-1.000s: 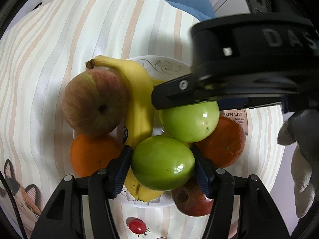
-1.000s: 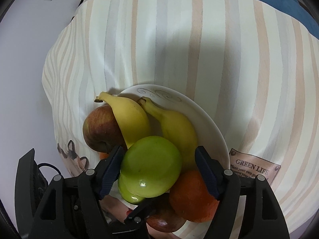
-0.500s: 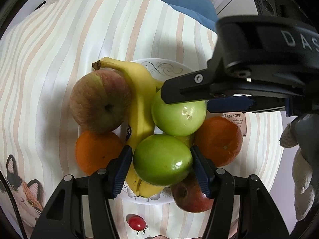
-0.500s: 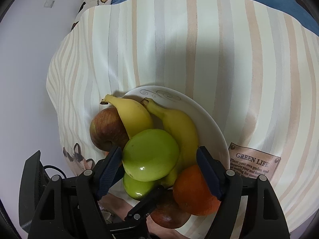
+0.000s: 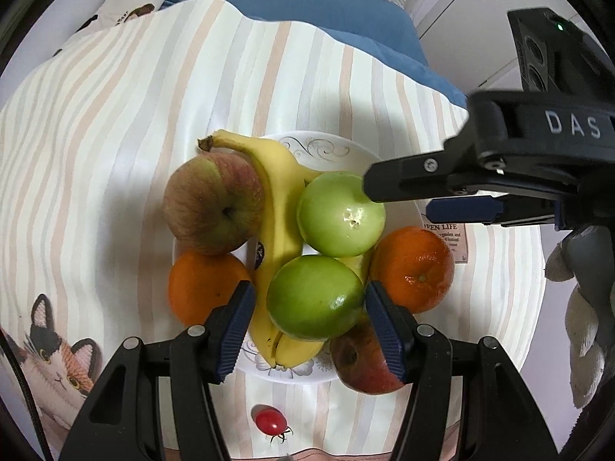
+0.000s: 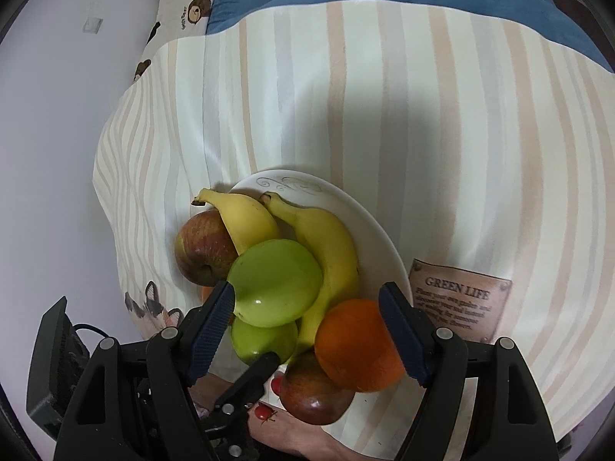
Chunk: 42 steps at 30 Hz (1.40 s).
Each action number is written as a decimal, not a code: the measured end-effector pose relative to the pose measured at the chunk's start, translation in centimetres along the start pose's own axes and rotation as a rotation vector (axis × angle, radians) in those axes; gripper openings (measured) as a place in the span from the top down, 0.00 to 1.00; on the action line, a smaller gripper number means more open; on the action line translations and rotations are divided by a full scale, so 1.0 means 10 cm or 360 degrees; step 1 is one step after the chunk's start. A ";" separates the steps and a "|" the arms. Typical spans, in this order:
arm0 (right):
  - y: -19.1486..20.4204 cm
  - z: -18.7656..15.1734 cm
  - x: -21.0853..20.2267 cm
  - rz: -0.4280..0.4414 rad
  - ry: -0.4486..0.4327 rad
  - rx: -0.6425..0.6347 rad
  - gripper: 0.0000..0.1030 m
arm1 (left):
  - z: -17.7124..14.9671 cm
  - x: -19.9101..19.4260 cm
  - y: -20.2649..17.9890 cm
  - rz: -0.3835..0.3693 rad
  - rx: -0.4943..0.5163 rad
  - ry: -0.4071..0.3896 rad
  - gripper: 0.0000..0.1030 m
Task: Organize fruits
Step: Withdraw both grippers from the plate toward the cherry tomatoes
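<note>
Left gripper (image 5: pixel 309 301) jaws straddle the lower green apple (image 5: pixel 315 296) atop the plate (image 5: pixel 307 144), pad contact unclear; right gripper (image 6: pixel 305 305) jaws open above the upper green apple (image 6: pixel 275 282).

A plate (image 5: pixel 407 196) sits on the bed (image 5: pixel 115 153), heaped with fruit: two bananas (image 5: pixel 276 207) in the middle, apples (image 5: pixel 213 203) and oranges (image 5: pixel 413 269) round its rim, two guavas (image 5: pixel 340 213) on top.

Fruit heaped on a white plate (image 5: pixel 338 150): two green apples (image 5: pixel 315 296) on top — over two bananas (image 5: pixel 276 207); a red-green apple (image 5: pixel 213 203) at the left rim, oranges (image 5: pixel 413 269) either side, a red apple (image 5: pixel 361 365) at the near rim.
</note>
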State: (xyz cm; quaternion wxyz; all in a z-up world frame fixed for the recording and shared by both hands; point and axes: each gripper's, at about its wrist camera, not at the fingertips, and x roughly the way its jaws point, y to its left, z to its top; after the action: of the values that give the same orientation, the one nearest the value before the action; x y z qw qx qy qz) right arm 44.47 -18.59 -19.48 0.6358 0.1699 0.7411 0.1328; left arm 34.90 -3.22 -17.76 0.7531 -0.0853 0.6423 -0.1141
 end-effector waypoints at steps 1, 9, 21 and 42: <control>-0.01 -0.02 -0.02 0.0000 -0.0006 0.0001 0.23 | -0.01 -0.03 -0.01 0.0006 0.0000 -0.0007 0.44; 0.04 -0.29 -0.23 -0.0073 -0.0131 -0.0048 0.23 | -0.10 -0.34 0.02 0.0127 0.0048 -0.0086 0.44; 0.37 -1.15 -0.56 -0.0472 -0.0534 -0.0228 0.07 | -0.30 -0.71 0.18 0.0325 0.0137 -0.0273 0.22; 0.99 -2.87 -1.28 -0.0681 -0.1105 -0.0281 0.03 | -1.17 -1.89 0.05 0.0395 0.0226 -0.0590 0.09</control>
State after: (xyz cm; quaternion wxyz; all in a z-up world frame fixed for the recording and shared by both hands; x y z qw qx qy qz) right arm 18.70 -14.49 0.56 0.8733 -0.0085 0.4871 -0.0044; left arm 20.52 2.81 -1.83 0.8706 0.0282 0.4889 -0.0479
